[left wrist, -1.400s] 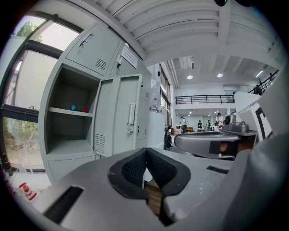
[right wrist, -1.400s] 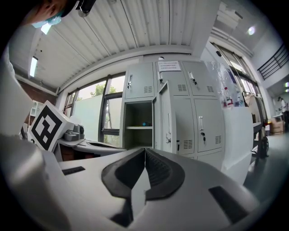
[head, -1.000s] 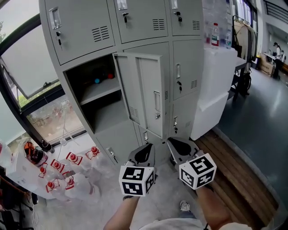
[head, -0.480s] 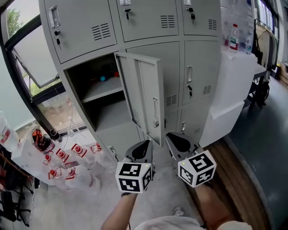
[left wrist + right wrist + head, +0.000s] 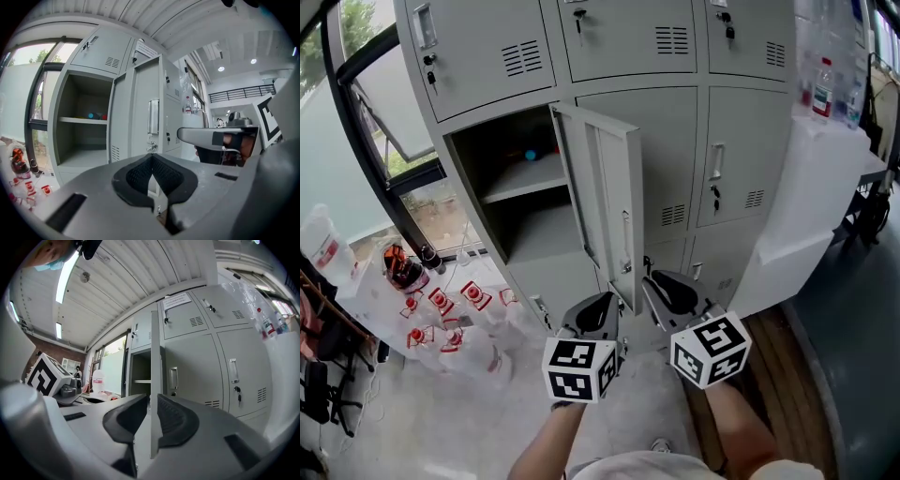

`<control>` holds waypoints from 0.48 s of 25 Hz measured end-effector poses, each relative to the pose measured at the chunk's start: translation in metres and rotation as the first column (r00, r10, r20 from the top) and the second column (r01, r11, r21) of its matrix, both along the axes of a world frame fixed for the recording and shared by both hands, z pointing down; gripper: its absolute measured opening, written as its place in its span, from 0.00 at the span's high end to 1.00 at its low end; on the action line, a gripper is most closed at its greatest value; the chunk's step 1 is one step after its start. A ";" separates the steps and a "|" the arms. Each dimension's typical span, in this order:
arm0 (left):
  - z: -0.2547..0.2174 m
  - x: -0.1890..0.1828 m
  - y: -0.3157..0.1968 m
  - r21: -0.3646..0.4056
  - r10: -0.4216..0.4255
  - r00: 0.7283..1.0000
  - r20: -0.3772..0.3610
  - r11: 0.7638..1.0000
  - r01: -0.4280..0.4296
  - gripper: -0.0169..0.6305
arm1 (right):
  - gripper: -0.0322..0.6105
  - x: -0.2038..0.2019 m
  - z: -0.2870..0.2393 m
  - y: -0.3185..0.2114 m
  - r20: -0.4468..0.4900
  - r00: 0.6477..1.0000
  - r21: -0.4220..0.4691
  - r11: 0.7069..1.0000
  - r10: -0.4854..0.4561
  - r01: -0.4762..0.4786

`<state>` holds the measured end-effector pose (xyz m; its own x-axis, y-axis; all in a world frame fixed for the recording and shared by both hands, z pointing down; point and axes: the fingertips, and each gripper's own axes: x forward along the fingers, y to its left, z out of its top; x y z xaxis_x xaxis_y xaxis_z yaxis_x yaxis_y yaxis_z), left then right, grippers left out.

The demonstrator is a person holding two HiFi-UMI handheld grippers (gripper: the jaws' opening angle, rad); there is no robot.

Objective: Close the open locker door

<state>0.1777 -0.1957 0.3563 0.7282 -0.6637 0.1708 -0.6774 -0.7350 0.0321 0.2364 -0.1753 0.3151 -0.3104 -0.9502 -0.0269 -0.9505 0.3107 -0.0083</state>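
Approach step: right gripper [image 5: 666, 289] just below the open door [image 5: 605, 197], jaws opening, door edge between them untouched; left gripper [image 5: 598, 317] jaws together, empty; next, push the door closed.

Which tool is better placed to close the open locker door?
Right. The right tool has the locker door edge-on in the gap of its opening jaws; the left tool is shut and empty.

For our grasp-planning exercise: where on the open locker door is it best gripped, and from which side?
Grip the locker door by its free edge below the handle, from the front: it stands swung out, edge-on, a thin sheet.
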 end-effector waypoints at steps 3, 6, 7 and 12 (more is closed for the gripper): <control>0.001 0.001 -0.002 -0.002 -0.037 0.999 0.002 0.999 0.037 0.96 | 0.86 0.003 -0.003 -0.004 -0.007 0.999 0.007 0.999 -0.036 0.036; 0.001 0.003 -0.002 0.002 -0.071 0.997 0.001 0.997 0.071 0.96 | 0.86 0.008 -0.005 -0.009 -0.007 0.998 0.015 0.997 -0.069 0.069; 0.001 0.004 -0.002 0.003 -0.083 0.997 0.001 0.997 0.083 0.96 | 0.85 0.009 -0.006 -0.010 -0.005 0.997 0.018 0.997 -0.080 0.080; 0.000 -0.003 -0.002 0.005 -0.154 0.988 -0.003 0.988 0.154 0.96 | 0.82 0.011 -0.011 -0.018 0.003 0.991 0.028 0.990 -0.137 0.137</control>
